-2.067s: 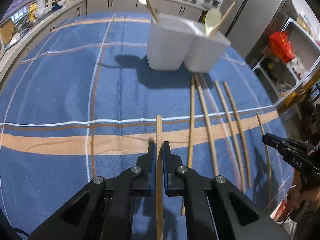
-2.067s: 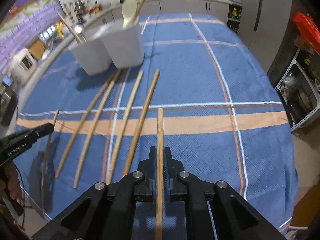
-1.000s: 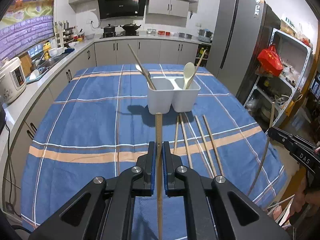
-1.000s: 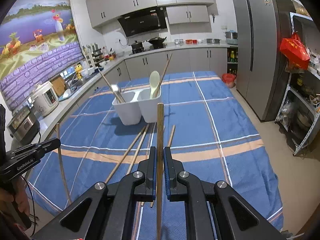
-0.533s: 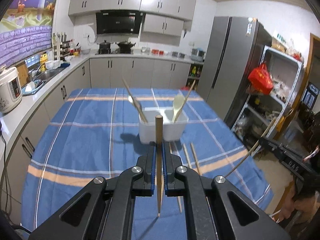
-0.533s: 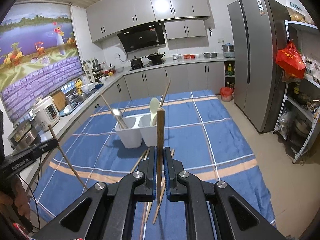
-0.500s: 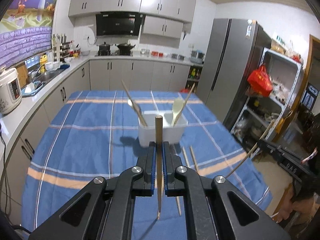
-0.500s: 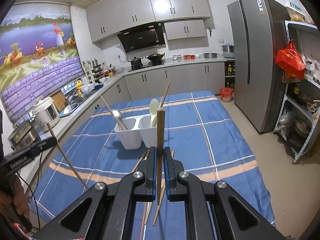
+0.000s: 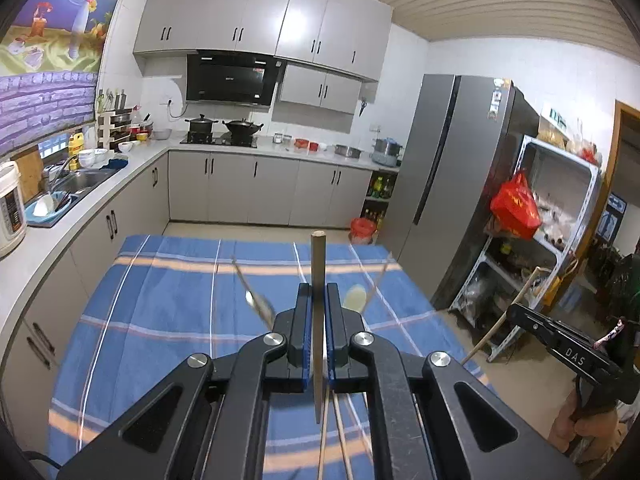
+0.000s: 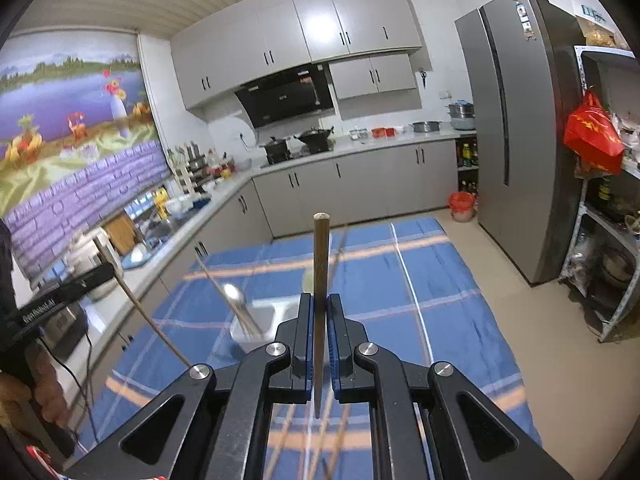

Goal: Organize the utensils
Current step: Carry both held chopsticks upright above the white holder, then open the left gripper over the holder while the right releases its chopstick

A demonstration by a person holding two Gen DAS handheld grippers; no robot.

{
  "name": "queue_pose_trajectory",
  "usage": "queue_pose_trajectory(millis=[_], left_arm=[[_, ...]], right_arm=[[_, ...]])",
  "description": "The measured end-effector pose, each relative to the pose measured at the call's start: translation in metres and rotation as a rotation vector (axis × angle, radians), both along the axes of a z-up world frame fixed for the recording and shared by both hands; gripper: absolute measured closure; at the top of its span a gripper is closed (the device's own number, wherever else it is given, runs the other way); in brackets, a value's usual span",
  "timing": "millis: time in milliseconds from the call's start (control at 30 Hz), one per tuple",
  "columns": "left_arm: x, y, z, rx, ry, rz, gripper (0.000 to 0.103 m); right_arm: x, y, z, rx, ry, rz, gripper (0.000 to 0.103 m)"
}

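Observation:
My left gripper (image 9: 318,300) is shut on a wooden chopstick (image 9: 318,264) that stands up between its blue pads. It is held high above the blue striped tablecloth (image 9: 168,304). My right gripper (image 10: 320,308) is likewise shut on a second chopstick (image 10: 321,256). The white utensil holder (image 10: 256,322) sits on the table just beyond the fingers, with a metal spoon (image 10: 232,292) leaning out. A pale spoon (image 9: 355,296) shows beside the left fingers. Several loose chopsticks (image 9: 340,432) lie on the cloth below. Each wrist view shows the other gripper (image 9: 516,314) (image 10: 106,271) off to one side, its stick slanting down.
A grey fridge (image 9: 452,184) and a metal shelf rack (image 9: 560,240) with a red bag (image 9: 516,208) stand right of the table. The counter with a sink (image 9: 76,180) and a rice cooker (image 9: 10,204) runs along the left. A person's hand (image 10: 40,396) grips the left handle.
Both grippers have risen well above the table with their chopsticks still clamped. The holder and table have dropped low in both views, partly behind the fingers.

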State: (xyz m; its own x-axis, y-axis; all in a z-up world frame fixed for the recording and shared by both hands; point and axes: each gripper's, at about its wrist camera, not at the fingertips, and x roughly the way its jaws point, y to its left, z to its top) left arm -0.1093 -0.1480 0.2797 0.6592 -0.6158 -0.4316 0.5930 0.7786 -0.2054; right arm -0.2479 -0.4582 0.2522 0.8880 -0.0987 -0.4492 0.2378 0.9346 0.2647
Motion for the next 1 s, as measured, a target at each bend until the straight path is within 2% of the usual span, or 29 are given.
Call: queue_pose_trajectory(millis=[200, 300, 467, 633, 733, 833, 1000], left_arm=[[0.046, -0.024, 0.017, -0.012, -0.038, 0.007, 0.098], [0.070, -0.038, 0.014, 0.010, -0.041, 0.011, 0.098], [0.117, -0.067, -0.021, 0.055, 0.079, -0.006, 0.098], [0.141, -0.086, -0.060, 0.111, 0.148, 0.006, 0.097], [0.148, -0.085, -0.074, 0.111, 0.181, -0.002, 0.097], [0.150, -0.080, -0.079, 0.099, 0.182, -0.002, 0.097], [0.145, -0.072, -0.075, 0.085, 0.173, -0.006, 0.096]], right_arm=[[0.058, -0.004, 0.022, -0.015, -0.049, 0.002, 0.096], [0.091, -0.002, 0.019, -0.028, -0.025, 0.004, 0.096], [0.138, -0.005, -0.016, -0.029, 0.092, 0.001, 0.096], [0.162, -0.021, -0.052, 0.037, 0.193, -0.017, 0.096], [0.168, -0.027, -0.068, 0.060, 0.230, -0.027, 0.096], [0.168, -0.032, -0.076, 0.065, 0.242, -0.035, 0.094], [0.169, -0.034, -0.080, 0.082, 0.252, -0.050, 0.082]])
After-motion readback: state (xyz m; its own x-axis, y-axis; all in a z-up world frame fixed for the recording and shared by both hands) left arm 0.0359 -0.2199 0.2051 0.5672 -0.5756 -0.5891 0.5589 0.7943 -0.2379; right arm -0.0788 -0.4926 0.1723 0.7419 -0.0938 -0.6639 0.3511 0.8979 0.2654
